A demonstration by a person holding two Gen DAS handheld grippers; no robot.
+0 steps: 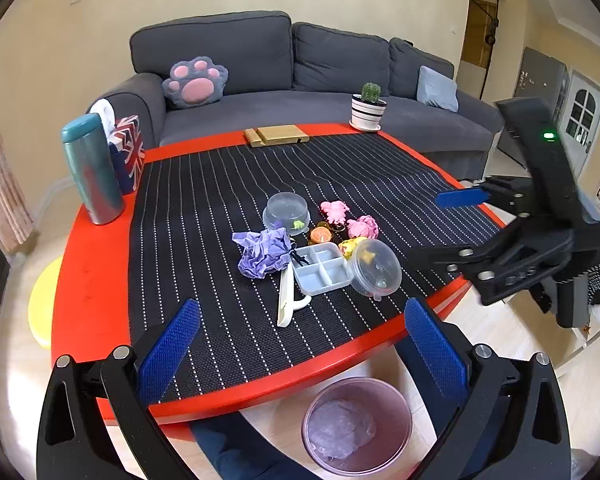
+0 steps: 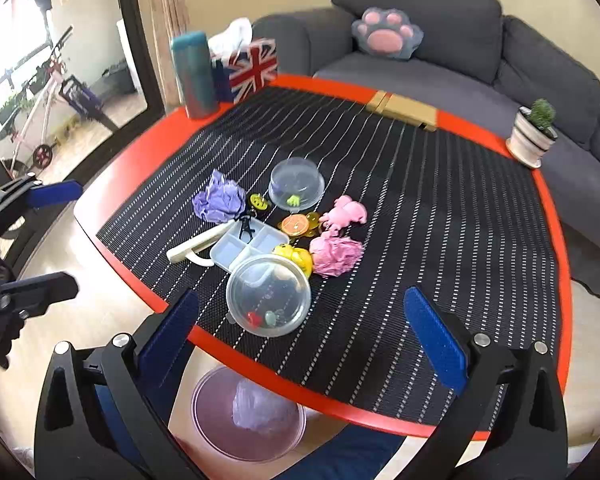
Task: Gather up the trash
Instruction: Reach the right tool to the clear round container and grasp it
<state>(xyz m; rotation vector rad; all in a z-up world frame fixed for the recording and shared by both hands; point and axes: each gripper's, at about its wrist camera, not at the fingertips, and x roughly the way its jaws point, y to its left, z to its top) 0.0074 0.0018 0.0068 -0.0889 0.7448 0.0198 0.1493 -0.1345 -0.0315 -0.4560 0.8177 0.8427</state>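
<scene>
A crumpled purple paper ball (image 1: 263, 254) (image 2: 217, 199) and a crumpled pink paper ball (image 1: 363, 227) (image 2: 335, 255) lie on the striped mat among small toys. A pink bin (image 1: 357, 424) (image 2: 249, 414) stands on the floor below the table's near edge, with a purple wad inside. My left gripper (image 1: 302, 344) is open and empty above the near edge. My right gripper (image 2: 306, 334) is open and empty too; it also shows at the right of the left wrist view (image 1: 436, 228).
Two clear round tubs (image 1: 286, 212) (image 1: 375, 267), a divided tray (image 1: 322, 268), a white clip (image 1: 287, 300) and toys sit mid-table. A teal flask (image 1: 92, 168), flag tissue box (image 1: 127, 152), wooden box (image 1: 276, 135) and cactus pot (image 1: 368, 108) line the red table's (image 1: 88, 280) far side.
</scene>
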